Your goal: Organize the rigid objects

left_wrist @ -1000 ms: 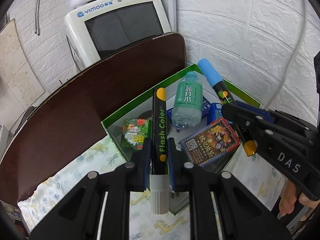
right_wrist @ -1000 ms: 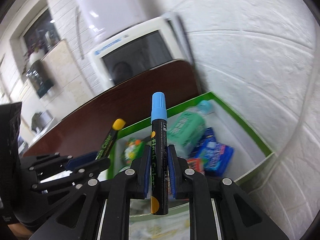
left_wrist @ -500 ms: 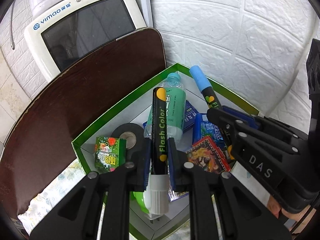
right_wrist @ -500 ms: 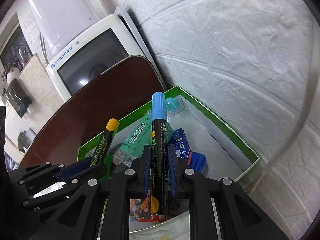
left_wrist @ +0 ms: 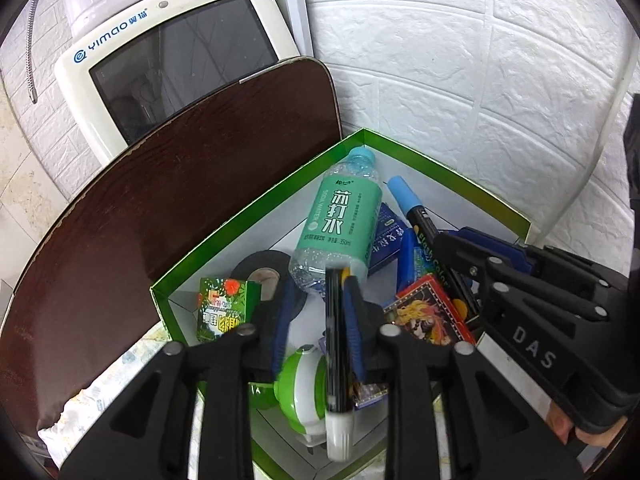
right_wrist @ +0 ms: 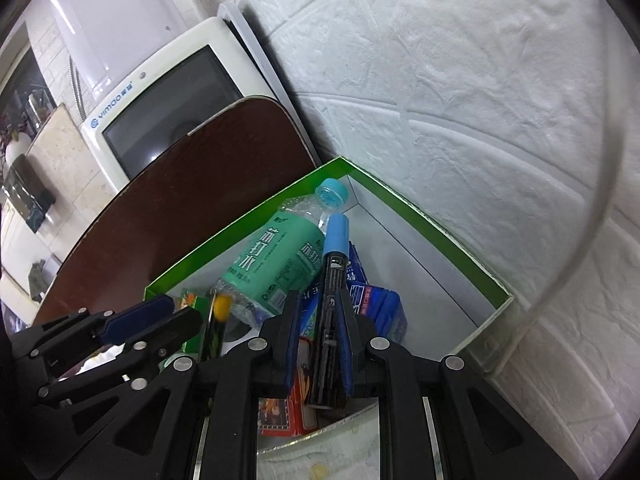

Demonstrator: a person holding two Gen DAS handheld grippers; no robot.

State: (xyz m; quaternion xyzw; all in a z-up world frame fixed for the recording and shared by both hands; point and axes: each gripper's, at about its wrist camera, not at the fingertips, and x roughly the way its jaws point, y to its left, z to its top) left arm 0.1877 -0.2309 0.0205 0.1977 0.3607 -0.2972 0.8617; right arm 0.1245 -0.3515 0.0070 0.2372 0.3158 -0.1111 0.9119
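So the left gripper (left_wrist: 316,320) has just been opening its jaws over the green box (left_wrist: 256,208), and the yellow-capped marker (left_wrist: 336,344) that sat clamped between them half a second ago now looks motion-blurred, leaning against the right-hand pad with a clear gap on the other side. My read: it's being let go and is dropping in, so that marker is basically done. The jaws are only partly spread, not wide. The marker is between the fingers, grey end toward the camera, above a green and white gadget (left_wrist: 300,384) on the box floor. The right gripper (right_wrist: 318,340) is pinched tight on the blue-capped marker (right_wrist: 330,300), which pokes out past its fingertips over the green-label bottle (right_wrist: 276,264). That one probably goes in next.
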